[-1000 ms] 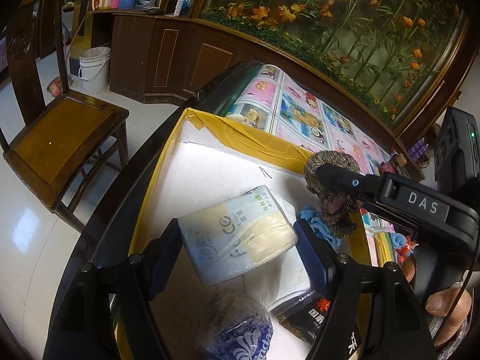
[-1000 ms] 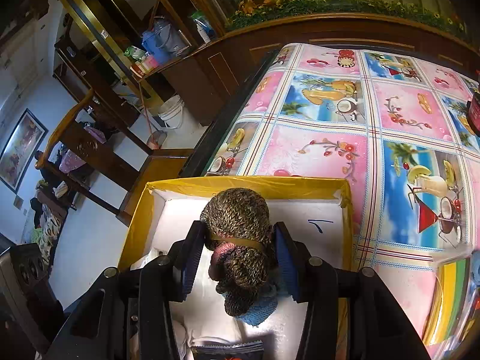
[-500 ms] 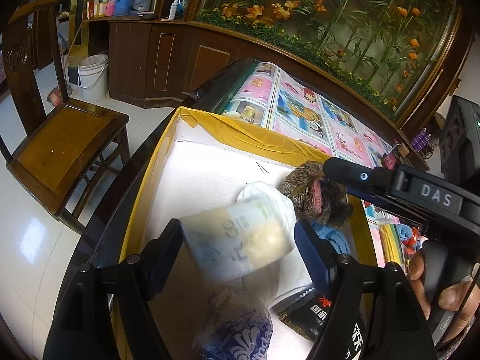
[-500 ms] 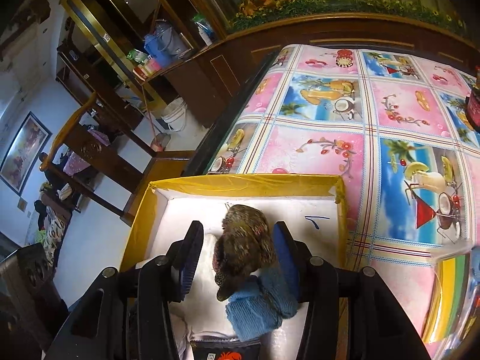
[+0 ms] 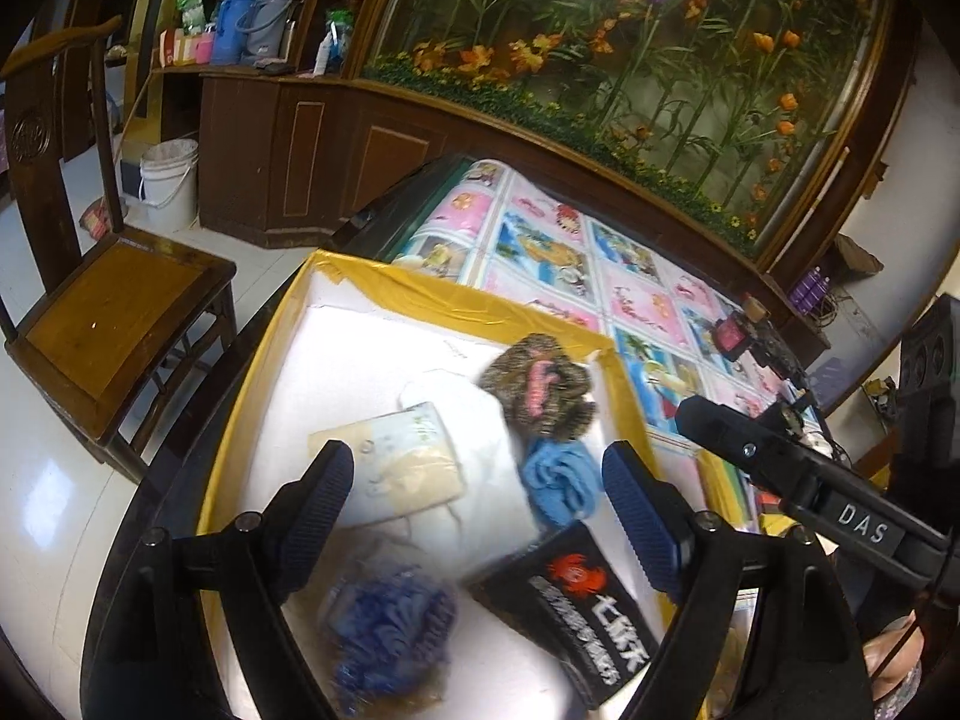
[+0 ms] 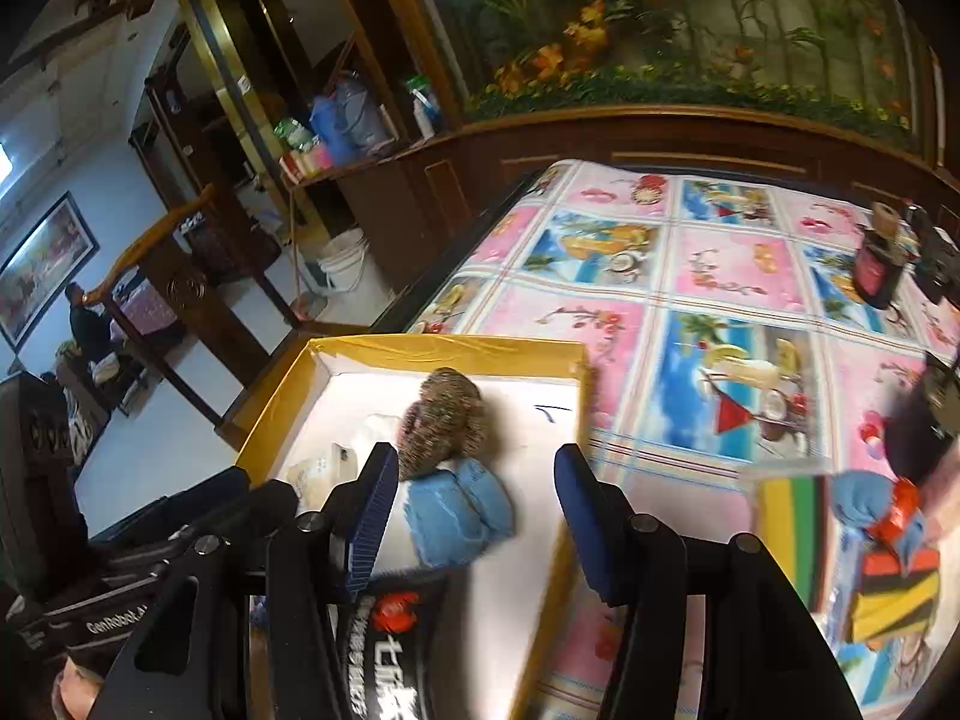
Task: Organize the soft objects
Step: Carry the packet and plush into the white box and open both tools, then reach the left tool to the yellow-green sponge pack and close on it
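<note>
Soft objects in yellow-rimmed box (image 5: 420,291), six counted: tissue pack (image 5: 408,468), knitted brown item (image 5: 540,387), blue cloth (image 5: 561,480), white cloth (image 5: 474,420), blue-patterned bag (image 5: 384,618), black packet (image 5: 576,600). Left gripper (image 5: 474,504) jaws opening, nothing between pads. Right gripper (image 6: 474,516) jaws opening, empty above blue cloth. Right view alone shows striped items (image 6: 894,588) on tablecloth (image 6: 720,276); patterned bag only in left view.

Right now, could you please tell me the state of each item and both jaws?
Brown knitted toy: released, lying in yellow-rimmed box.
Pale tissue pack: released, lying flat in the box.
Left gripper: jaws opening, nothing held.
Right gripper: jaws opening, nothing held.
</note>
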Available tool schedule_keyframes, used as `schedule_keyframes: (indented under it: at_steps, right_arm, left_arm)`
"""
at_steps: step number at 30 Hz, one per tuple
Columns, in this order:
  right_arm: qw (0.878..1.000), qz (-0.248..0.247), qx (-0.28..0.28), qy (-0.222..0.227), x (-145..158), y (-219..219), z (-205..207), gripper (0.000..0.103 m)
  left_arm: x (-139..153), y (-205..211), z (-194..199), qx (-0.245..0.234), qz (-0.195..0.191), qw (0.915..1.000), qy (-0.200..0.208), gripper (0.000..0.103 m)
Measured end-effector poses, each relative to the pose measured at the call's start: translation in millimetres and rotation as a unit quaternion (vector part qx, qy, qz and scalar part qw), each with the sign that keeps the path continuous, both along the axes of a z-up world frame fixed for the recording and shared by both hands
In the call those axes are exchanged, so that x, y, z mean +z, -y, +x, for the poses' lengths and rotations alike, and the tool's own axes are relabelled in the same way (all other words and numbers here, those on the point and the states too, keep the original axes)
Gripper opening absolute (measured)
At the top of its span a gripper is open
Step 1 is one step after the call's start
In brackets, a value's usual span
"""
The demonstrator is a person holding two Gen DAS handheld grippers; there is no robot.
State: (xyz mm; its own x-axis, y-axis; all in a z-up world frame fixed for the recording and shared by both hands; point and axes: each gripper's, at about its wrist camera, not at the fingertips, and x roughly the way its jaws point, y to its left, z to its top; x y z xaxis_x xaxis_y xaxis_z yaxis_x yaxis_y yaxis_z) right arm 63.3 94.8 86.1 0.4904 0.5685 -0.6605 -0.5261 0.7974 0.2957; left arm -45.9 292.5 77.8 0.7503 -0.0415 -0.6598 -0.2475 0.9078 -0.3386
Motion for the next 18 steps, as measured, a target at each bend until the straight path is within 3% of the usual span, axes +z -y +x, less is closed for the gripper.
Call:
schedule_keyframes:
  at_steps: [8, 12, 15, 18]
  right_arm:
    - [0.998, 0.057, -0.021, -0.008, -8.0, 88.7, -14.8, 0.059]
    - [0.997, 0.071, -0.024, -0.014, -20.2, 136.7, -18.2, 0.067]
    - [0.997, 0.057, -0.055, 0.0, -29.3, 172.0, -20.6, 0.067]
    - [0.993, 0.075, -0.092, -0.007, -33.6, 215.6, -16.3, 0.068]
  left_arm:
    - [15.4, 66.5, -6.0, -0.059, 0.021, 0.9978, 0.018, 0.084]
    - [14.4, 102.9, -2.8, -0.087, 0.019, 0.9958, 0.018, 0.085]
    - [8.2, 133.7, 1.6, -0.114, 0.014, 0.9933, 0.01, 0.085]
    - [-1.4, 165.0, 10.3, -0.138, 0.021, 0.9903, -0.005, 0.085]
